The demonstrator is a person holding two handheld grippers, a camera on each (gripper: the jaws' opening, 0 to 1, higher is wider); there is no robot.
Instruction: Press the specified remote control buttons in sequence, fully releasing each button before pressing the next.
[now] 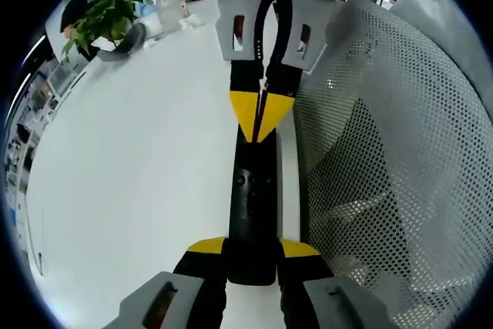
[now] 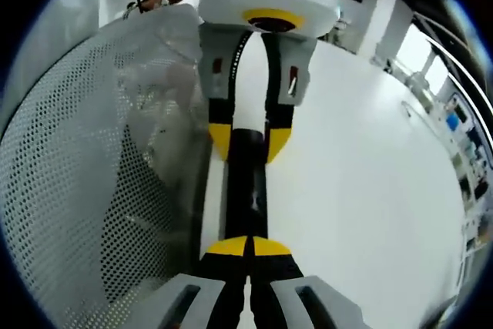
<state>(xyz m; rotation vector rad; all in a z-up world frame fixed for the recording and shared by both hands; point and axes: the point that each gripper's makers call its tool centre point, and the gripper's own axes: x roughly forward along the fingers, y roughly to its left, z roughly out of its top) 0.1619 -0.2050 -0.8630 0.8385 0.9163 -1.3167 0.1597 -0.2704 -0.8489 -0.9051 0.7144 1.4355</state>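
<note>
remote: black remote (image 1: 252,217) lies lengthwise on the white worktop (image 1: 131,182), just beside a mesh basket (image 1: 400,167)
left claw: left claw (image 1: 252,256) clamps the remote's near end, likely to steady it
right claw: right claw (image 2: 248,248) closed with tips together over the far end, holding nothing, probably to poke buttons
plant: potted plant (image 1: 108,13) well apart

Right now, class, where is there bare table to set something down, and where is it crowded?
Bare: the white table between the remote and the plant. Crowded: the mesh basket close beside the remote.
</note>
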